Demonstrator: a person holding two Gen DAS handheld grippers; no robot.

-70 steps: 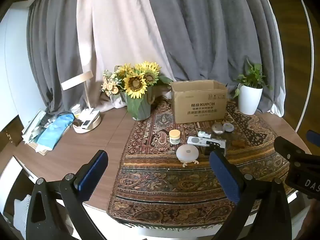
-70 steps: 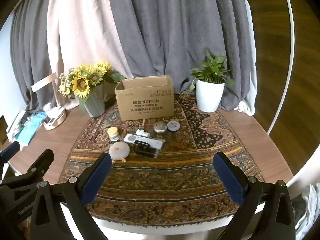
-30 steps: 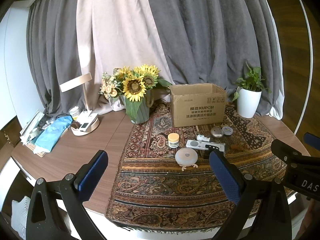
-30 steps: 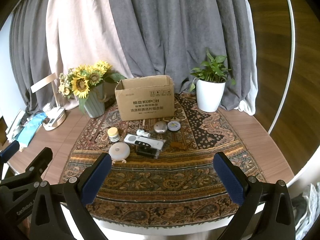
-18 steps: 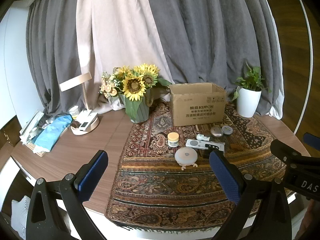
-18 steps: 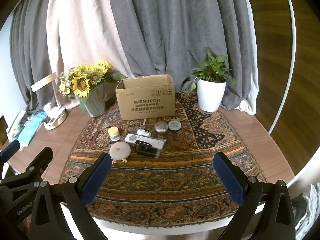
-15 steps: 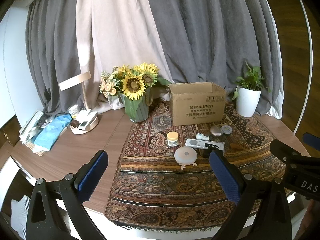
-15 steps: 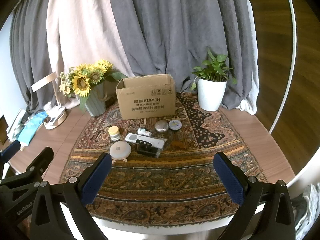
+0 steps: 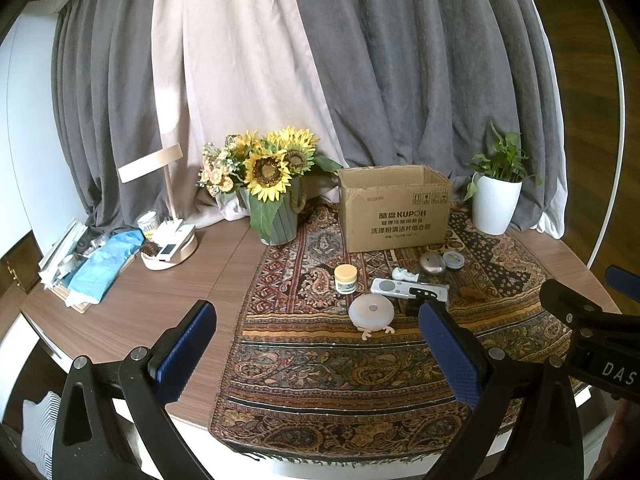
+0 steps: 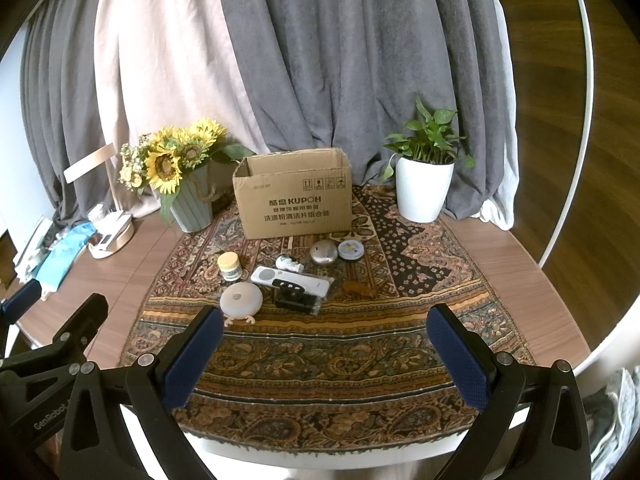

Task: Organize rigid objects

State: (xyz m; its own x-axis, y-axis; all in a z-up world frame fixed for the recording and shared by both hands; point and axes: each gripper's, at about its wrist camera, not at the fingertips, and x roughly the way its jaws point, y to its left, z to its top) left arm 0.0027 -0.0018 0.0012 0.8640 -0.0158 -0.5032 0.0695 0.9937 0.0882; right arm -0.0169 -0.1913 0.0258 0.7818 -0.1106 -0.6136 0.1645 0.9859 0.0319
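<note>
Both grippers are held above the near edge of the round table (image 10: 520, 264), clear of every object. The left gripper (image 9: 316, 344) is spread wide with nothing between its fingers; the right gripper (image 10: 324, 344) is likewise spread wide and empty.

The items to be organised are found grouped on the patterned rug (image 10: 320, 360), toward the middle of the table and just in front of the open cardboard box (image 10: 294, 196), which stands nearer the far edge. Noted in the group: a small yellow-lidded jar (image 10: 229, 266), a round white disc-shaped device (image 10: 241, 299), a long white remote (image 10: 292, 278), a black device (image 10: 296, 298) partly beneath the remote, a domed metallic object (image 10: 324, 253) and a flat round tin (image 10: 351, 249).

All are judged light and stiff. The jar is best taken across its sides below the lid; its smooth wall may slip. The remote should be gripped across its narrow width near the middle. The disc and tin lie low, so a hold at the rim is advised. The dome's curved surface is judged likely to squirt out of the fingers.
</note>
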